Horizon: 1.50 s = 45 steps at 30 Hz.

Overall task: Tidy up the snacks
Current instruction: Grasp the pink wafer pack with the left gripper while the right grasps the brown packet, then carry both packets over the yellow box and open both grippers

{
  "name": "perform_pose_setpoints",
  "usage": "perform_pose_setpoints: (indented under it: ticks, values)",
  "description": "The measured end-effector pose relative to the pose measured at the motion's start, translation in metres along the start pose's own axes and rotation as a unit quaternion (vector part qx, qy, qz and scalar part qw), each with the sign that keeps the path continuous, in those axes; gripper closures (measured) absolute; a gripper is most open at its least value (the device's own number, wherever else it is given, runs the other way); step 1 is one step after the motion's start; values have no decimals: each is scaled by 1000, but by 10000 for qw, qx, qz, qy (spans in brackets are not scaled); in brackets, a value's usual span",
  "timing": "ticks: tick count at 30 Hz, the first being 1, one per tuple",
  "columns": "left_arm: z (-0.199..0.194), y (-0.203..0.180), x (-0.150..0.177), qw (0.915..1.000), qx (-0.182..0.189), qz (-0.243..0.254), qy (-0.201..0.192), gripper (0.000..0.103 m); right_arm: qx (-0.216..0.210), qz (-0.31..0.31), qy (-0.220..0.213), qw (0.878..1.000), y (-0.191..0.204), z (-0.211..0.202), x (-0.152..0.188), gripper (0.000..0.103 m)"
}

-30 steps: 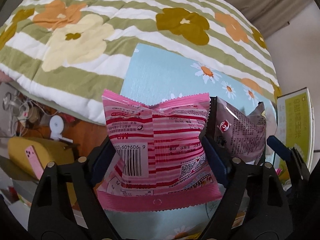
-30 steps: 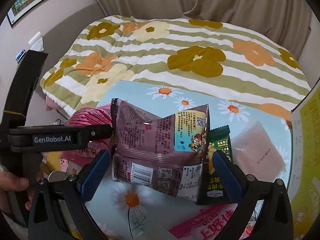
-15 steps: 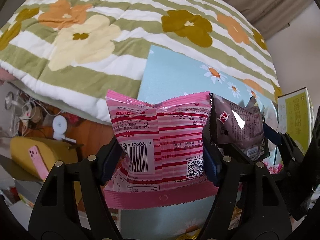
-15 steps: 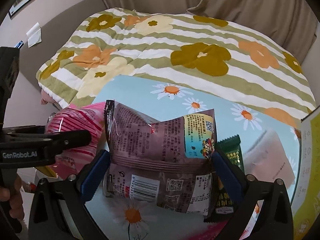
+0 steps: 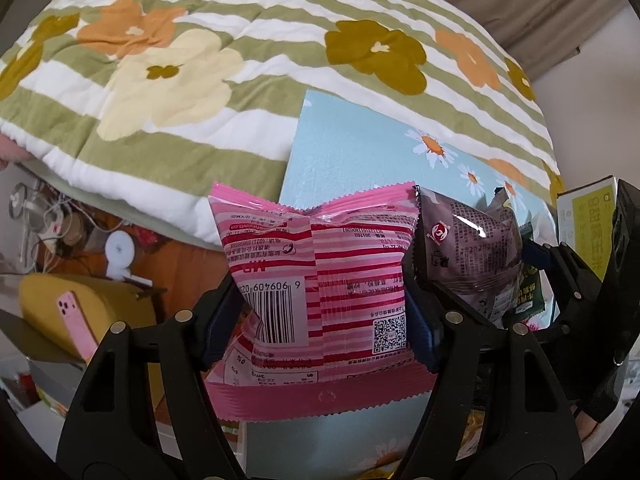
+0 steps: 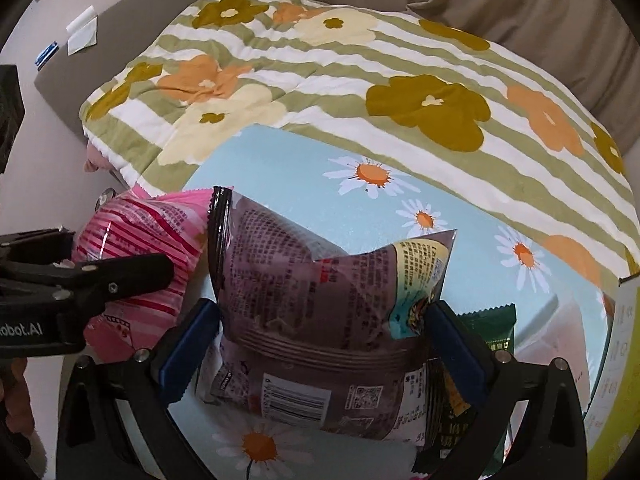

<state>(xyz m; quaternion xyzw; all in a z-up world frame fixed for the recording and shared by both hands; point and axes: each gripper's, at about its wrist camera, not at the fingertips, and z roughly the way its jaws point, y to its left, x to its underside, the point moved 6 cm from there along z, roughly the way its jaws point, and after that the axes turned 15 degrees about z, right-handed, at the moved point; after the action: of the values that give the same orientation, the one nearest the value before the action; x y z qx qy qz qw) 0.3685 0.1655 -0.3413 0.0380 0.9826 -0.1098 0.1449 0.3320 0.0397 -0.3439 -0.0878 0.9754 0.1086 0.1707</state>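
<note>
Left tool [image 5: 324, 312] clamped on pink snack bag [image 5: 320, 280]; right tool [image 6: 320, 344] clamped on purple snack bag [image 6: 320, 320], both above daisy-print table [image 6: 288, 168]. Best lowered level, released gently.

Striped packet [image 5: 320, 292] left of, beside dark packet [image 6: 320, 320], above daisy mat [image 6: 288, 168].

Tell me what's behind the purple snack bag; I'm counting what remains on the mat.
Behind the purple bag, held in the right claw, a green packet lies on the daisy mat, partly covered. Whatever else lies directly behind the bag is hidden.
</note>
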Motion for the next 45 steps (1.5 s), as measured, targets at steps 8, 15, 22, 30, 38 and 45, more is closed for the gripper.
perform_pose_setpoints:
  ticks: [8, 15, 22, 30, 38, 45]
  values:
    - [-6, 1, -1, 10000, 43, 0, -20, 34, -6, 98, -264, 9996, -3, -19, 2, 30]
    - [-35, -7, -9, 9994, 89, 75, -322, 34, -124, 356, -454, 9983, -7, -46, 0, 32]
    - [-80, -30, -26, 9966, 134, 294, -754, 34, -212, 648, -875, 9938, -19, -98, -6, 32]
    - [-136, -89, -45, 9891, 118, 747, -1262, 34, -450, 965, -1520, 9826, -47, -181, -9, 32]
    - [-173, -175, -51, 9804, -1, 1008, -1694, 34, -472, 1002, -2074, 9720, -110, -261, 4, 32]
    - [-174, -278, -53, 9743, 37, 1267, -1864, 34, -384, 1120, -2336, 9651, -192, -310, 24, 32]
